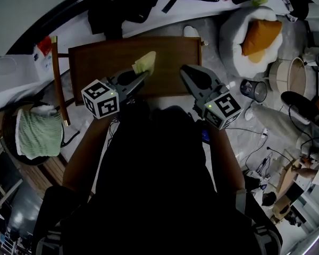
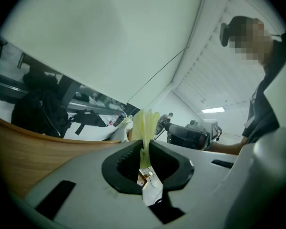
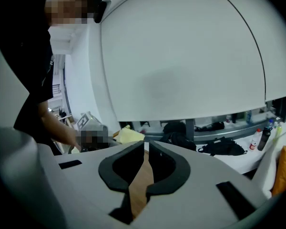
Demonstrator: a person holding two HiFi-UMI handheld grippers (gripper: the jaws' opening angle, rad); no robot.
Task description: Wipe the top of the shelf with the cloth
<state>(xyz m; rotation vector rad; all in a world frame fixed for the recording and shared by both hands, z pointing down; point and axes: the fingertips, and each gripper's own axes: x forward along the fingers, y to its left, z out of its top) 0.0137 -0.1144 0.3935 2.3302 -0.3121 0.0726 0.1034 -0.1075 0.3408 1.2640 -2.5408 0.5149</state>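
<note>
The brown wooden shelf top (image 1: 170,62) is stretching out flat in the head view. A yellow cloth (image 1: 144,62) is hanging over its middle; whether the two are touching cannot be told. Around it, the pale marbled floor (image 1: 212,28) is carrying a round white cushion (image 1: 236,31) and a dark glass (image 1: 253,90).

Pale yellow cloth (image 1: 144,62), brown shelf (image 1: 173,54)

No lettering, brand or number can be read anywhere. Only black-and-white square markers (image 1: 101,100), patterns rather than text, are seen on the left gripper (image 1: 144,74) and right gripper (image 1: 186,70).
</note>
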